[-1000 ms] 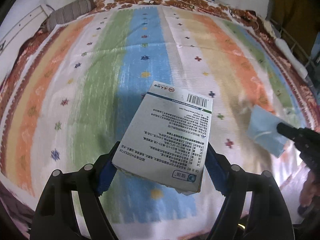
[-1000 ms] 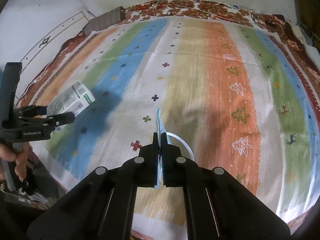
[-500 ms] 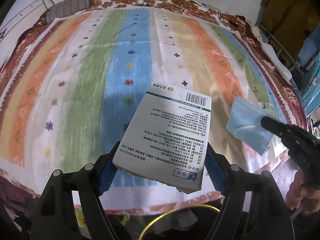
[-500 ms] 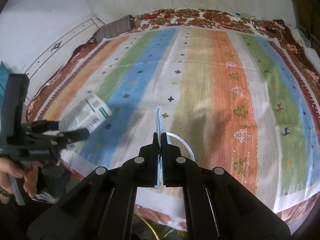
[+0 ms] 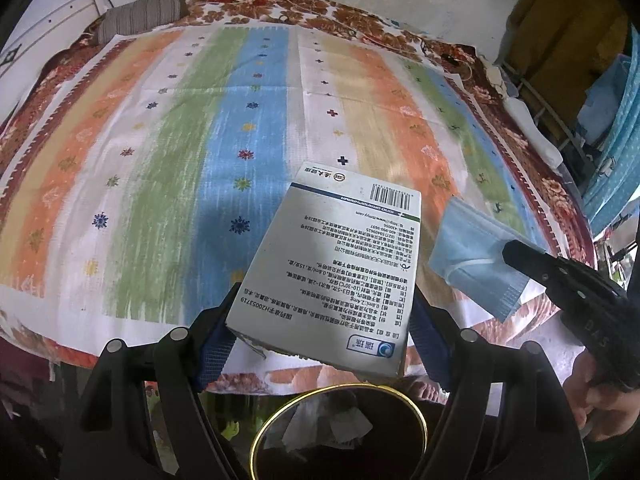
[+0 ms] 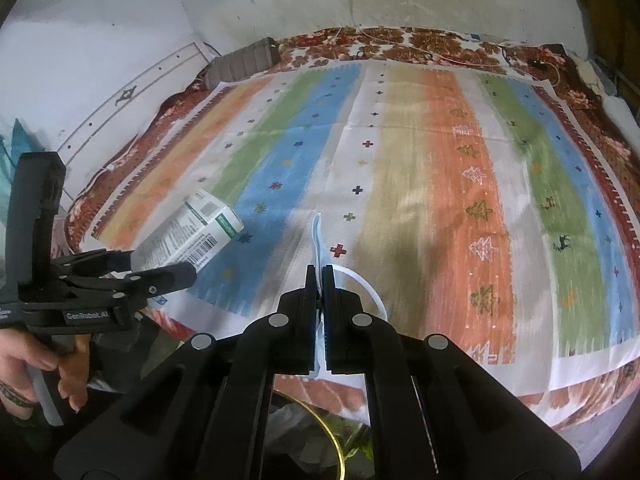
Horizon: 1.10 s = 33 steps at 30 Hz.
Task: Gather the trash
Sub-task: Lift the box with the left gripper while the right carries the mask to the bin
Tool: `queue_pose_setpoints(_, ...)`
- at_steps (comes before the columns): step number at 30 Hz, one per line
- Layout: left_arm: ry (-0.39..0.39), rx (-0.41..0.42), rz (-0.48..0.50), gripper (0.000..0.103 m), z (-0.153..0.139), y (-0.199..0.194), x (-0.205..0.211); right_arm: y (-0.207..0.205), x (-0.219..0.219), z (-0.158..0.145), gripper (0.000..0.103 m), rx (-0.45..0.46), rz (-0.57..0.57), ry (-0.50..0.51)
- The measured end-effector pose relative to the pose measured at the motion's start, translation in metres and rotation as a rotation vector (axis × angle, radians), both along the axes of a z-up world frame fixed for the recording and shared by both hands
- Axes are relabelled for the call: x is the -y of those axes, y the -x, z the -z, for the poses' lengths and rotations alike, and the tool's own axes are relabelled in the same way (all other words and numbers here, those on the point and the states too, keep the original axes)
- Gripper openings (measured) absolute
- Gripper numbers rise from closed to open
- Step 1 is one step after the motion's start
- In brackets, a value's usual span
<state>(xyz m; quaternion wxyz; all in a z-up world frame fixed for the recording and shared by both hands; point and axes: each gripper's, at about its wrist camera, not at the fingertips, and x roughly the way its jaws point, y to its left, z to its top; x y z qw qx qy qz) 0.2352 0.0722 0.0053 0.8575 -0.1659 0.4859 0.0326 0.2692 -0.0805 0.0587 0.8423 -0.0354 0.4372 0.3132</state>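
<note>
My left gripper (image 5: 320, 316) is shut on a white medicine box (image 5: 340, 264) with printed text and a barcode, held above the bed's front edge. The box also shows in the right wrist view (image 6: 192, 240). My right gripper (image 6: 319, 276) is shut on a blue face mask (image 6: 317, 240), seen edge-on with its white ear loop. In the left wrist view the mask (image 5: 472, 256) hangs from the right gripper (image 5: 516, 254) to the right of the box. A bin with a gold rim (image 5: 412, 396) holding crumpled paper sits just below both grippers; its rim also shows in the right wrist view (image 6: 340, 444).
A striped, multicoloured bedspread (image 5: 200, 160) covers the bed ahead. A striped grey pillow (image 5: 140, 18) lies at the far left corner. A white wall (image 6: 120, 40) runs behind and to the left. Cables (image 6: 552, 68) lie at the far right edge.
Both grippers have pulled back from over the bed to its front edge, still holding the box and the mask. The gold-rimmed bin has come into view below them.
</note>
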Motion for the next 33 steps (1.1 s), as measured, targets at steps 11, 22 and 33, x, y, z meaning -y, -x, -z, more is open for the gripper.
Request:
queue_pose_setpoints(11, 0.020, 0.066, 0.023, 0.076, -0.019, 0.034, 0.016, 0.039, 0.012, -0.011, 0.002, 0.016, 0.010, -0.018)
queue_pose_setpoints(22, 0.064, 0.109, 0.043, 0.076, -0.026, 0.070, 0.034, 0.078, 0.024, -0.016, 0.002, 0.048, 0.019, -0.037)
queue_pose_setpoints(33, 0.122, 0.140, 0.046, 0.076, -0.024, 0.109, 0.045, 0.115, 0.029, -0.008, 0.002, 0.039, 0.002, -0.046)
